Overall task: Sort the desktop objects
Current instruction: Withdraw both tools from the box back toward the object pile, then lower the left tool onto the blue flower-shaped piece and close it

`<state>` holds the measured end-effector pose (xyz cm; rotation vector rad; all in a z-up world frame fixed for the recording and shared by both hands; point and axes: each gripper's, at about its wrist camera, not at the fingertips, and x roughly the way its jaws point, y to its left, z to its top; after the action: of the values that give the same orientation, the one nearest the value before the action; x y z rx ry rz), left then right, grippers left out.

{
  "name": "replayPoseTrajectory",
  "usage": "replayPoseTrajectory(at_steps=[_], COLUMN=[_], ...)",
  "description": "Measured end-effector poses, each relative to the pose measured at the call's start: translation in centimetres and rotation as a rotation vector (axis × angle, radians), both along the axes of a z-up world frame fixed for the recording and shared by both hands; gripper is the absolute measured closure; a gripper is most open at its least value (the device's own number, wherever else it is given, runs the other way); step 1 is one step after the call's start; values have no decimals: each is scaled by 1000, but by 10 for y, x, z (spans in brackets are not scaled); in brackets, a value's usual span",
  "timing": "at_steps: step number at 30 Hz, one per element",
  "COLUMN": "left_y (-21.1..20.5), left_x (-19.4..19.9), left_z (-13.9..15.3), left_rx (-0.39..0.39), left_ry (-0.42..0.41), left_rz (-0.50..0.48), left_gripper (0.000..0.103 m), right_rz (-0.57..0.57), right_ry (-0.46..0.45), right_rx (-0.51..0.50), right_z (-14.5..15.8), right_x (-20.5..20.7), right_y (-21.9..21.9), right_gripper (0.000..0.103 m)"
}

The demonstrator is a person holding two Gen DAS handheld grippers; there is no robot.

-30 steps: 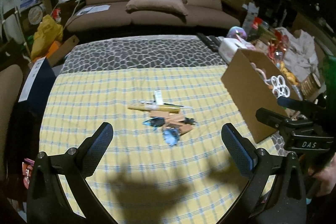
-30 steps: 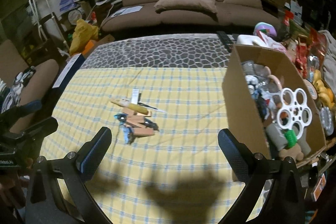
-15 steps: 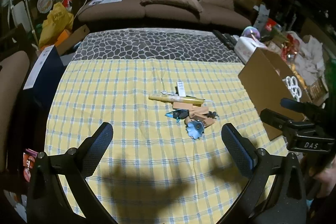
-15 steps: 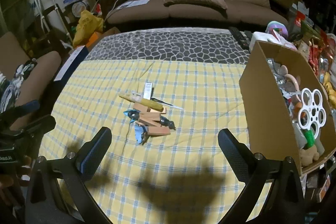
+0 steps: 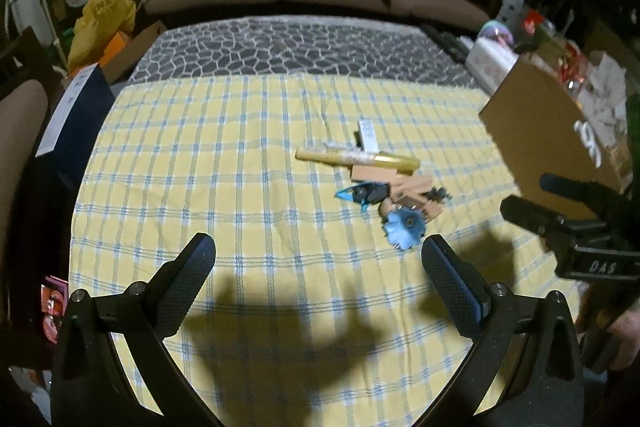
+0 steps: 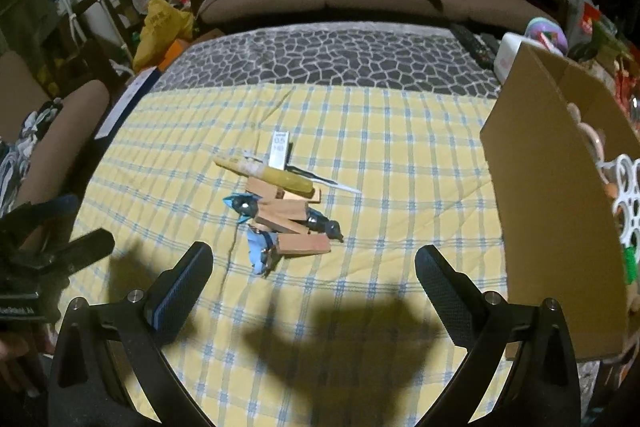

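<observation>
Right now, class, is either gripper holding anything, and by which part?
Nothing is held. The left gripper and right gripper are both open above the yellow checked cloth, fingers empty.

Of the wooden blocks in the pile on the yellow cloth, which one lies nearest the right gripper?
The block at the pile's front edge, beside the blue toy. The other blocks sit farther back, toward the yellow pen. The right gripper is open.

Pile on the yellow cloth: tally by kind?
Wooden blocks: 4 (overlapping, so approximate)
Blue toy pieces: 2
Dark toy piece: 1
Yellow marker: 1
White lead case: 1
Thin black-and-white stick: 1
Total: 10
</observation>
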<state>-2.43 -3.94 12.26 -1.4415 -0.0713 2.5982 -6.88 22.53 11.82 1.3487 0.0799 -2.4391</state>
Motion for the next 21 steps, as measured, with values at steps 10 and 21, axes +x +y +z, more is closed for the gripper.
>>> replayPoseTrajectory(at_steps=[10,21], left_y=[23,57], left_x=[-17,-37], left_z=[-46,-81], left_rx=[-17,4], left_ry=[-68,-102], left_rz=[-84,-197], left_gripper=[0,0], right_rz=[-29,-55], right_ry=[-53,-86], right_rx=[-21,-43], right_z=[-31,-47], right_x=[-30,-49], right_y=[7,17], right_gripper=[0,0])
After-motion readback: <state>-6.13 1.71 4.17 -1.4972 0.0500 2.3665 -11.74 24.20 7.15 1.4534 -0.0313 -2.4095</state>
